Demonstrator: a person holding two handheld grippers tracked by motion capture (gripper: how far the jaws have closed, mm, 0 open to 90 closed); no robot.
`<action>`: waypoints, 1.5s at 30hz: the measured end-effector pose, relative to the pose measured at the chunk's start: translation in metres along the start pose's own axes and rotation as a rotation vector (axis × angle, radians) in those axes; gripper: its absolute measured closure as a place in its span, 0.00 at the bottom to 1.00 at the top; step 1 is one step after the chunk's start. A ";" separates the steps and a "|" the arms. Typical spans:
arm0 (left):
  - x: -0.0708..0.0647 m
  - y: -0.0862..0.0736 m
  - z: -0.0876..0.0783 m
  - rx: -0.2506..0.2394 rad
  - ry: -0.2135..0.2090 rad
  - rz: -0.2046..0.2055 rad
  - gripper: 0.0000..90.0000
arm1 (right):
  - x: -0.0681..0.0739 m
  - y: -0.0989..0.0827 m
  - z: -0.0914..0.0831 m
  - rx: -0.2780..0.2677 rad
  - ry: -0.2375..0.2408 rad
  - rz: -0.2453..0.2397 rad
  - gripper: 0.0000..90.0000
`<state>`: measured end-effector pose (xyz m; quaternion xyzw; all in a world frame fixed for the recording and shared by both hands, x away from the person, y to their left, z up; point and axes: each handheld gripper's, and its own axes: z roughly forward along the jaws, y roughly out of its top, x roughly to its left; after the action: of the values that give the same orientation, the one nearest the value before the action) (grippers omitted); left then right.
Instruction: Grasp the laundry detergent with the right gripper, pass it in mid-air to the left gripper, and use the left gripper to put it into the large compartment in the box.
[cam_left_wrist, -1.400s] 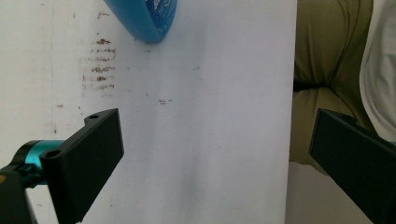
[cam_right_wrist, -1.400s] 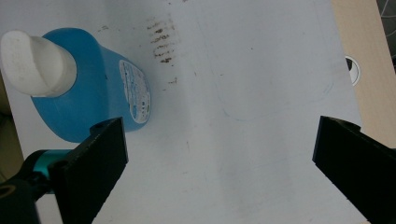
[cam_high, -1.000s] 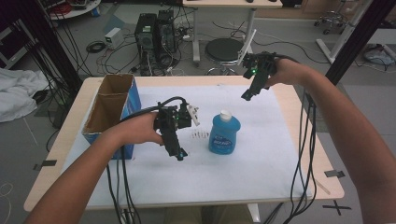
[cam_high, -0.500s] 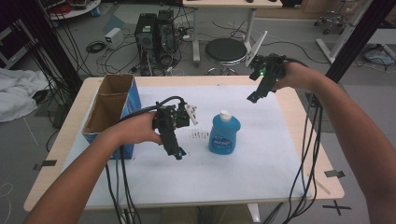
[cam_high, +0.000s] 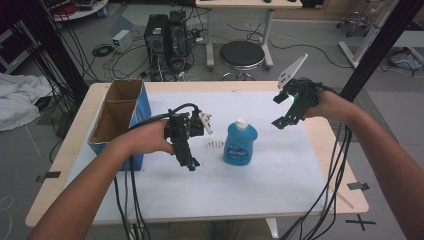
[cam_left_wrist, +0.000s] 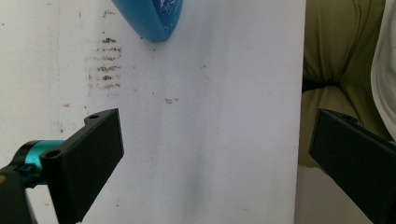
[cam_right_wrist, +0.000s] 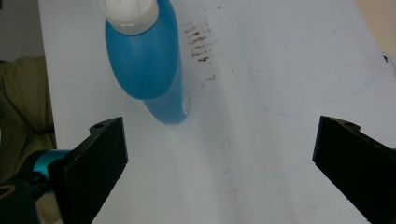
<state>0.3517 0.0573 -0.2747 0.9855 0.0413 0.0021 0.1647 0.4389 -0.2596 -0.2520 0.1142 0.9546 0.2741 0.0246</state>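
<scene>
Right gripper (cam_high: 285, 116) drifting outward and lifting over the last second, jaws spread wide, gripping nothing; blue bottle (cam_high: 240, 143) standing upright on the surface (cam_high: 280, 175), ahead and below. Left gripper (cam_high: 186, 156) holding position just beside the bottle, also spread and empty. Reading as an approach not yet committed. Right gripper view showing white cap (cam_right_wrist: 128, 14); left gripper view catching the bottle's base edge (cam_left_wrist: 149, 18).

Bottle (cam_left_wrist: 150, 16): in your left tool view, cut by the top edge, only the base showing.
Bottle cap (cam_right_wrist: 129, 14): in your right tool view, clipped at the top.
Bottle label (cam_high: 238, 152): print too small to read.
Box (cam_high: 116, 117): inside hidden from you by its walls.
</scene>
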 end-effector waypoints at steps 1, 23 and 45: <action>0.000 0.000 0.000 0.000 0.000 0.000 0.03 | 0.000 0.000 0.000 0.000 0.000 0.000 0.02; 0.003 -0.004 -0.001 -0.002 0.002 -0.003 0.03 | 0.029 -0.058 0.051 -0.274 0.076 0.054 0.02; 0.005 -0.006 -0.002 -0.007 0.009 -0.015 0.03 | 0.031 -0.062 0.096 -0.389 0.095 0.076 0.02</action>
<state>0.3565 0.0636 -0.2747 0.9845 0.0496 0.0056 0.1682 0.4067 -0.2539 -0.3656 0.1302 0.8788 0.4589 -0.0092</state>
